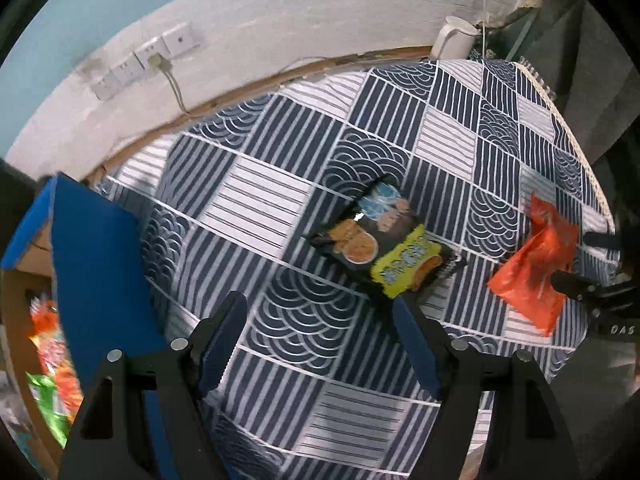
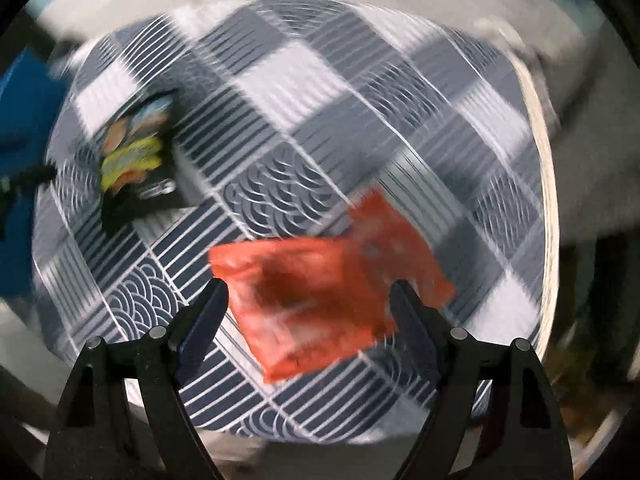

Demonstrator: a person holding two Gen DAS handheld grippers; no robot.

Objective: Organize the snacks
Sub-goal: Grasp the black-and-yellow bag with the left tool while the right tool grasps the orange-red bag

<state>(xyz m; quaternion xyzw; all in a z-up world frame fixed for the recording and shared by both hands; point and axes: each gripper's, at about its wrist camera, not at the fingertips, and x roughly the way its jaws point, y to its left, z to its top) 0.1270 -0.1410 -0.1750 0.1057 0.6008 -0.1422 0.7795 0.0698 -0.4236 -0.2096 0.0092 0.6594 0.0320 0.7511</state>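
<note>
Left tongs [image 1: 320,312] hang over the patterned cloth [image 1: 264,200] on the desk, jaws apart, nothing between them. Black-and-yellow snack packet [image 1: 380,244] lies flat mid-desk, just beyond the tips. Orange packet [image 1: 536,268] lies near the desk's right edge, well apart from the black one. Right tongs [image 2: 308,296] point down over the orange packet, jaws spread, the packet showing between them; the view is blurred, so contact cannot be told. Blue-flapped cardboard box [image 1: 92,248] stands at the desk's left edge with bright packets [image 1: 52,364] inside. White kettle [image 1: 454,42] stands at the far edge.
</note>
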